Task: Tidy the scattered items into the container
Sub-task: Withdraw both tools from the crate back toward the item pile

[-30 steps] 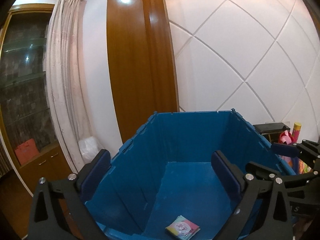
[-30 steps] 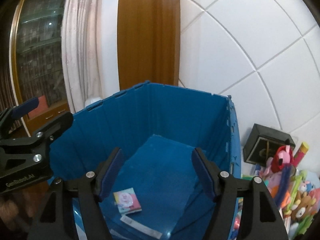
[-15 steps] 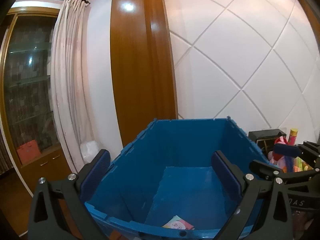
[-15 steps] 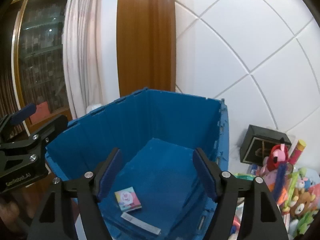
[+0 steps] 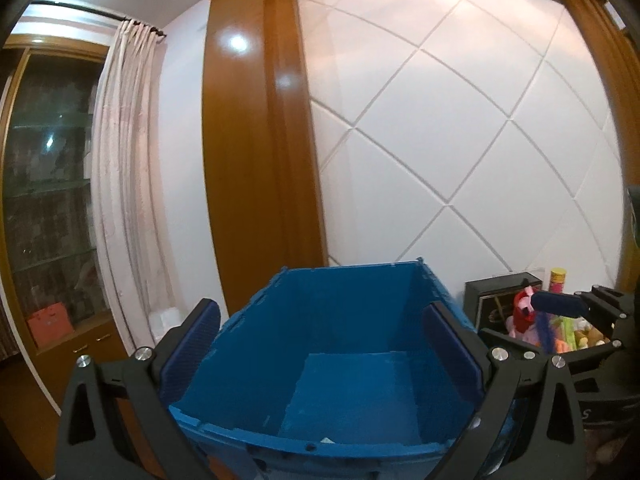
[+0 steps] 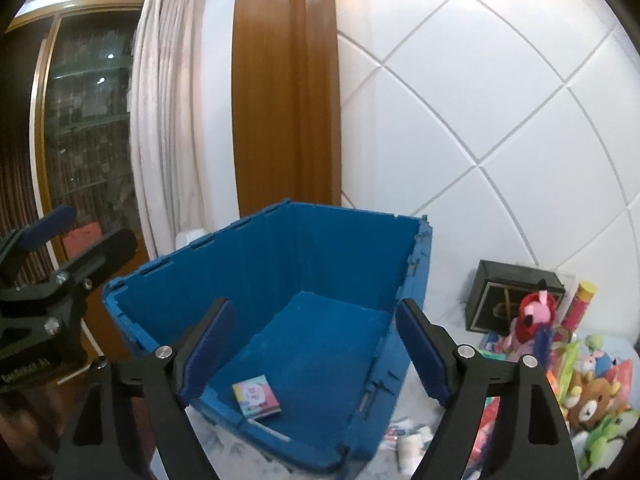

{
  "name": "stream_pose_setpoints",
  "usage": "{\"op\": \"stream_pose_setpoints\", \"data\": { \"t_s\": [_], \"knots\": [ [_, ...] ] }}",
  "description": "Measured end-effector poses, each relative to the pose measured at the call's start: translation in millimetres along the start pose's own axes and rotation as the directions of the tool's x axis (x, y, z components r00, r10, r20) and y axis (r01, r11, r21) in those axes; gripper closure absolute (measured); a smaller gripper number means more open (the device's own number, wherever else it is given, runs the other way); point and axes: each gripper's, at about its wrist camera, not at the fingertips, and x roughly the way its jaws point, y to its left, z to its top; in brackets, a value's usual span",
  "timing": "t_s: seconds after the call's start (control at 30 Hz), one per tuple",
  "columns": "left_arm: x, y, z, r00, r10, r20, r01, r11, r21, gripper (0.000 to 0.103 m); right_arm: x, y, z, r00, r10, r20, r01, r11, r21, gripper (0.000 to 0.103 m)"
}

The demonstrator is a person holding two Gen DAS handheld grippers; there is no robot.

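Both grippers are empty: the left gripper [image 5: 320,344] has its jaws wide apart, and the right gripper [image 6: 316,352] is opening its jaws over the blue box [image 6: 224,264]. 1 small book [image 6: 256,396] lies flat inside the box, and the soft toys [image 6: 592,396] sit in a pile beside it. They look light and squishy, so I think a squeeze around a toy's fat middle works best.

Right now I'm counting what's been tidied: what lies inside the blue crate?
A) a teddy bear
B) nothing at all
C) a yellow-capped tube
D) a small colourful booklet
D: a small colourful booklet lies flat on the floor of the blue crate, near its front wall.
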Motion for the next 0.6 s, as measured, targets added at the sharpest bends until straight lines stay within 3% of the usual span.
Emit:
{"op": "stream_pose_setpoints", "data": {
  "t_s": [0.27,0.6],
  "knots": [
    [-20,-31,-3,1.000,-0.002,-0.019,0.002,1.000,-0.001,0.000,-32,-22,-17,1.000,0.002,-0.002,-0.002,1.000,0.004,0.016],
    [-54,-88,-15,0.999,0.005,-0.053,-0.005,1.000,0.000,0.000,-85,-88,-59,0.998,-0.049,-0.032,0.051,0.998,0.048,0.016]
  ]
}}
